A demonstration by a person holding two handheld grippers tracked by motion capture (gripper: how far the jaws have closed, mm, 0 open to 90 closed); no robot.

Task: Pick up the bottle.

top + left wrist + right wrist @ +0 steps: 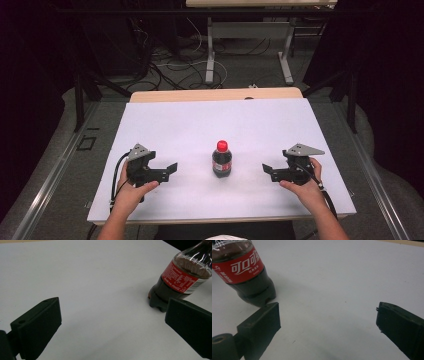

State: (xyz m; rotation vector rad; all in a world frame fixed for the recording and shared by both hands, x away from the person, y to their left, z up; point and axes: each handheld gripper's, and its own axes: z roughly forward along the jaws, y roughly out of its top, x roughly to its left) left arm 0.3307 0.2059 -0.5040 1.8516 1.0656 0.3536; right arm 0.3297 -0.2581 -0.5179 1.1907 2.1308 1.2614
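Note:
A small cola bottle [222,160] with a red cap and red label stands upright in the middle of the white table [200,120]. To its left, a hand holds my left gripper [171,168], open and pointing toward the bottle. In the left gripper view the bottle [180,280] stands at the upper right, beyond the wide-apart jaws of the left gripper [112,322]. My right gripper [267,170] is held open on the bottle's right side. Its own view has the bottle [244,272] at the upper left, ahead of the right gripper [329,320]. Nothing sits between either pair of jaws.
The white sheet covers a wooden tabletop whose far edge [215,94] shows. Beyond it, the floor holds cables [170,65] and the legs of another table [210,55]. Dark curtains close in both sides.

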